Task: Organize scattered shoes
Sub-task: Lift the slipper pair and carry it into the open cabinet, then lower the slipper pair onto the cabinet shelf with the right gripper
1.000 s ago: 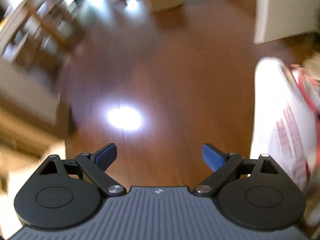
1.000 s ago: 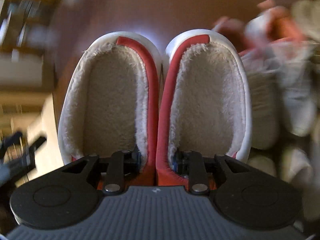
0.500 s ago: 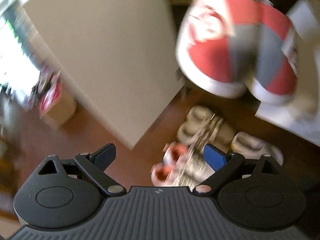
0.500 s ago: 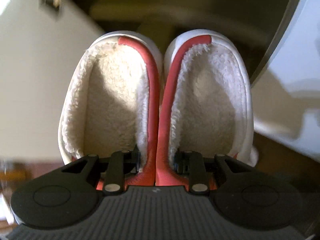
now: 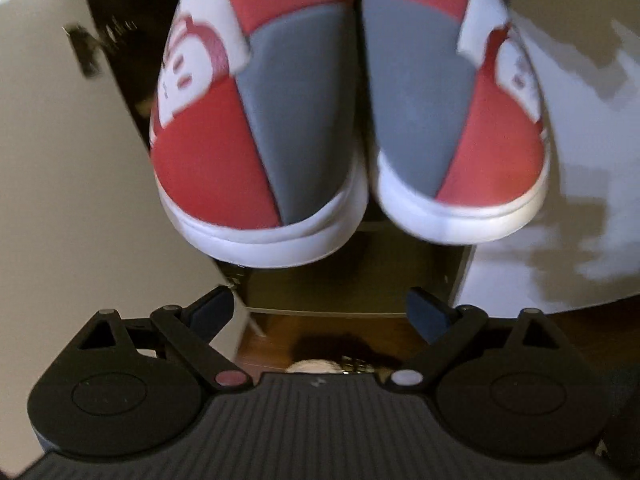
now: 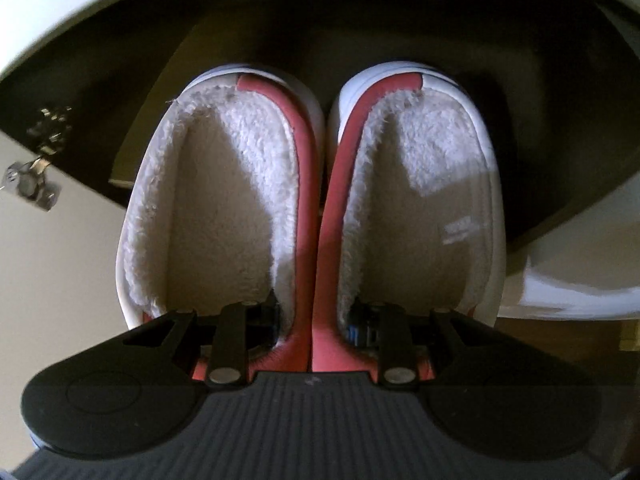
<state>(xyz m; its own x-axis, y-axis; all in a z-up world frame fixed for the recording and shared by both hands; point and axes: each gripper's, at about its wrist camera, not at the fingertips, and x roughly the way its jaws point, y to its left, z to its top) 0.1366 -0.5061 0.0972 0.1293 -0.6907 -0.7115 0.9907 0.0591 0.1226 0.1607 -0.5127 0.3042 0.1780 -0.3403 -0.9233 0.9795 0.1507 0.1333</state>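
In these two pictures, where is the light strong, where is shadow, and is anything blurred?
Left wrist view: the slippers are slightly smeared, the cabinet door also; dappled light on the white panel at right. Right wrist view: sharper; sunlight patches on the fleece lining, the cabinet interior behind is dark; edges bend from the fisheye.

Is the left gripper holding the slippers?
No, the left gripper is open and empty, below the toes of the slippers.

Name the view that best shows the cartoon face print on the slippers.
The left wrist view: the slippers face it toe-first, with the print on their outer sides. The right wrist view sees only their fleece insides, where the right gripper pinches them together.
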